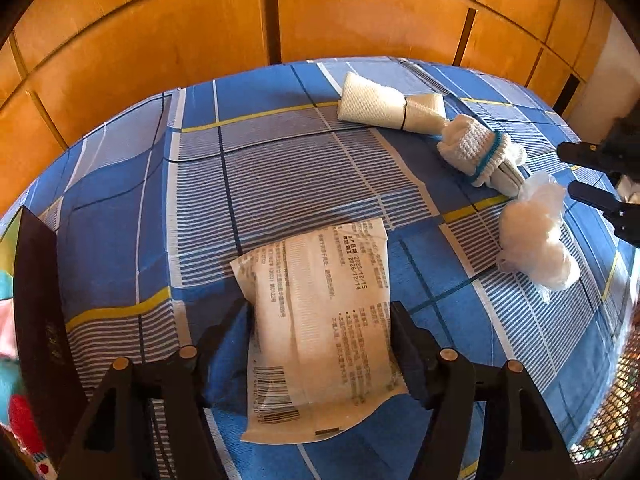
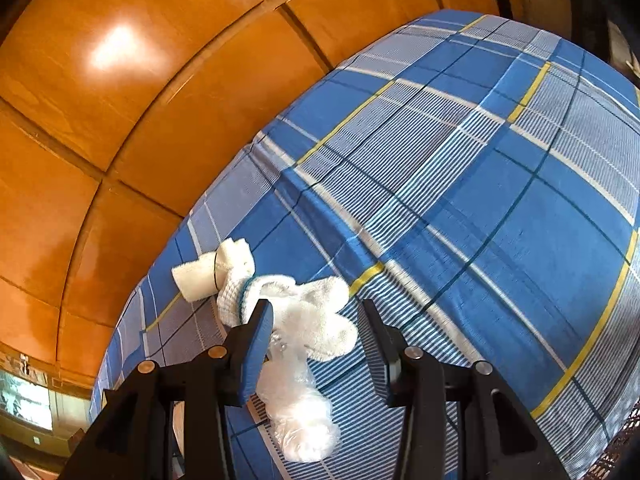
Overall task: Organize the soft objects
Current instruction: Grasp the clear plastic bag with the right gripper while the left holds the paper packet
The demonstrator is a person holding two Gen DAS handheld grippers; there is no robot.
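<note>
Left gripper (image 1: 320, 320) clamps a printed white pack (image 1: 320, 320), long axis running away from the camera, over the near edge of the plaid-covered table (image 1: 280, 168), right gripper (image 2: 316, 320) spread above knit gloves (image 2: 316, 320).

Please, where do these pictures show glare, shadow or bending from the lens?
Left wrist view: the lens bends the wooden panels into arcs, and the wrapped packet casts a dark shadow on the plaid sheet to its left. Right wrist view: a bright glare patch lies on the panels, and the sheet bulges like a dome.
</note>
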